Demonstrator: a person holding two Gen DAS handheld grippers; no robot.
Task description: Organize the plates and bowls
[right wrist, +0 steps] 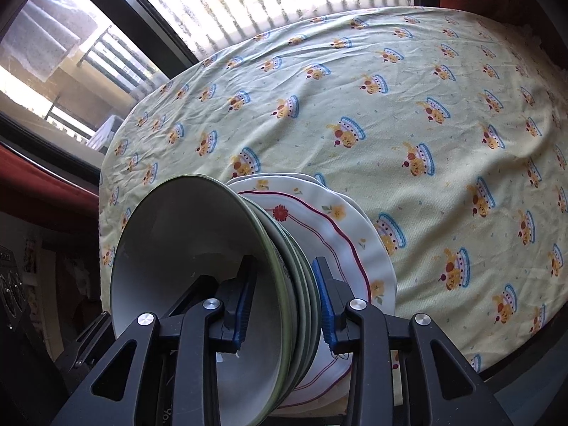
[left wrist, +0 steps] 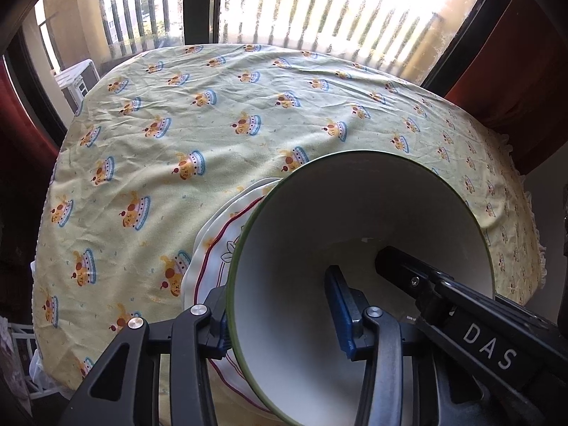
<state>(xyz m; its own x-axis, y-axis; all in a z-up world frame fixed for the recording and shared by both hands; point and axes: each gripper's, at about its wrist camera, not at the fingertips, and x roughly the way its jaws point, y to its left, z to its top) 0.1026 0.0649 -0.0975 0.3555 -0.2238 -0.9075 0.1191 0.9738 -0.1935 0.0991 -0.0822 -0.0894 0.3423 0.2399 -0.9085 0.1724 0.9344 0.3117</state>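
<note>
My left gripper and my right gripper each straddle the rim of the nested bowls, one pad inside and one outside. The bowls sit on the plates near the tabletop's near edge. I cannot tell whether either clamps.

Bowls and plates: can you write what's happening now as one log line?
left gripper: straddles bowl stack rim | right gripper: straddles opposite rim | bowl stack: on flowered plates | tablecloth: otherwise bare
</note>
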